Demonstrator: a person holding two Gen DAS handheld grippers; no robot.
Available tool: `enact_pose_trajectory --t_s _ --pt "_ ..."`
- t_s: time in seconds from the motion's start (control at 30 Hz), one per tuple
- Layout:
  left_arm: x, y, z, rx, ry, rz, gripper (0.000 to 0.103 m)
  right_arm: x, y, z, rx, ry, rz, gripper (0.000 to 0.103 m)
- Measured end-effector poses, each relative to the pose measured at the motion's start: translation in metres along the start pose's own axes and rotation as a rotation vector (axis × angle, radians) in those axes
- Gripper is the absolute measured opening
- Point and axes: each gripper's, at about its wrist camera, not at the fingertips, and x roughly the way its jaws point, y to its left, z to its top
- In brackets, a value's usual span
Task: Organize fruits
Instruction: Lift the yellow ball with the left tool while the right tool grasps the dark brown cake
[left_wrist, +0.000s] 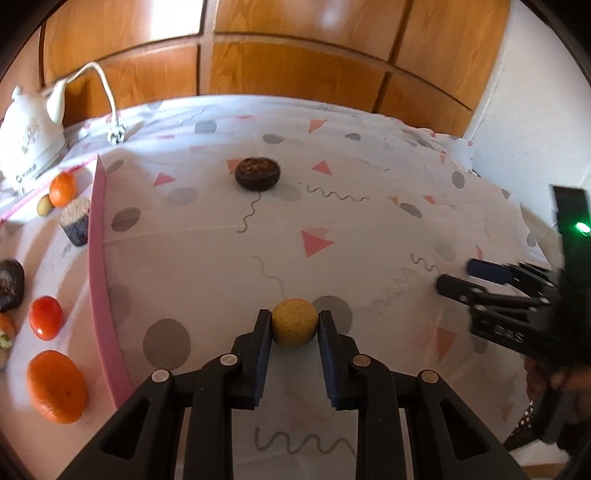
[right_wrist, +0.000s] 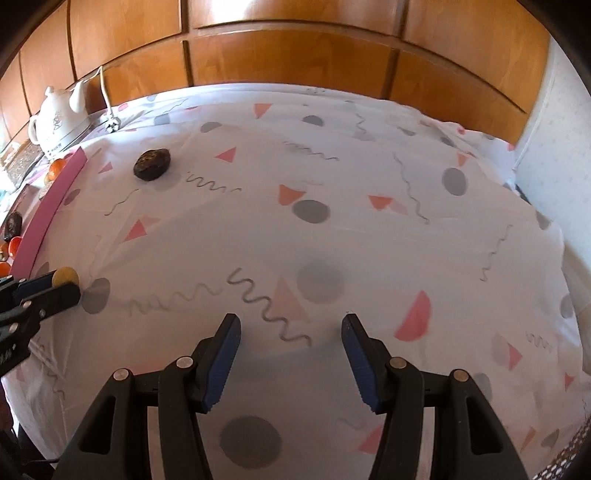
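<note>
Orange and red fruit lies at the far left in the left wrist view, beyond a pink strip (left_wrist: 96, 258) that runs across the patterned sheet (left_wrist: 369, 229): a large orange (left_wrist: 56, 387) nearest, a red tomato (left_wrist: 45, 317) above it, a dark fruit (left_wrist: 11, 284) at the edge, and farther back a small orange (left_wrist: 62, 189) beside a small tan fruit (left_wrist: 45, 205) and a dark cup-shaped piece with a pale top (left_wrist: 75, 221). A white kettle (left_wrist: 31, 136) stands behind them with its cord and plug trailing onto the sheet.

Right of the strip, a dark round fruit (left_wrist: 258, 173) sits alone toward the wooden panelling (left_wrist: 295, 62).

Nearer the camera, the left gripper (left_wrist: 294, 326) has its jaws closed on a small yellow speckled fruit (left_wrist: 294, 323), one pad pressing each side of it.

Further right, the right gripper (right_wrist: 291, 334) points down at bare sheet, jaws partly open with nothing between them. In its own view the left gripper and the yellow fruit show at the left edge.
</note>
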Motion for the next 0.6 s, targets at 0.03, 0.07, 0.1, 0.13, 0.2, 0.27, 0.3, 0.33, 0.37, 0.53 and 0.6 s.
enact_pose_trajectory --t_s 0.03,0.07,0.1,0.13,0.2,0.27,0.3,0.33,0.37,0.53,0.6 --pt "-0.005 -0.001 0.0 0.007 -0.013 0.002 0.025 0.002 0.002 0.002 -0.005 0.003 0.008 0.058" --pt "-0.008 -0.001 0.0 0.006 -0.016 -0.002 0.025 0.003 0.004 0.004 -0.011 0.006 0.02 0.058" --pt "-0.013 0.0 0.001 0.001 -0.022 -0.005 0.025 0.005 0.007 0.006 -0.019 0.009 0.032 0.058" --pt "-0.02 0.001 0.001 -0.002 -0.034 -0.003 0.025 0.006 0.01 0.009 -0.029 0.011 0.044 0.058" --pt "-0.03 0.004 0.001 -0.01 -0.049 -0.004 0.025 0.01 0.018 0.015 -0.057 0.009 0.075 0.058" --pt "-0.039 0.006 0.001 -0.017 -0.064 -0.005 0.025 0.013 0.029 0.024 -0.09 0.0 0.102 0.058" --pt "-0.045 0.008 0.001 -0.02 -0.075 0.0 0.025 0.015 0.036 0.03 -0.108 -0.008 0.117 0.058" --pt "-0.05 0.01 0.002 -0.027 -0.084 0.004 0.025 0.018 0.044 0.037 -0.127 -0.017 0.131 0.058" --pt "-0.056 0.012 0.002 -0.037 -0.094 0.005 0.025 0.02 0.05 0.043 -0.137 -0.022 0.143 0.061" --pt "-0.073 0.028 0.002 -0.091 -0.127 0.018 0.025 0.033 0.086 0.085 -0.184 -0.056 0.187 0.066" --pt "-0.077 0.034 0.002 -0.106 -0.133 0.025 0.025 0.04 0.098 0.1 -0.194 -0.06 0.193 0.066"
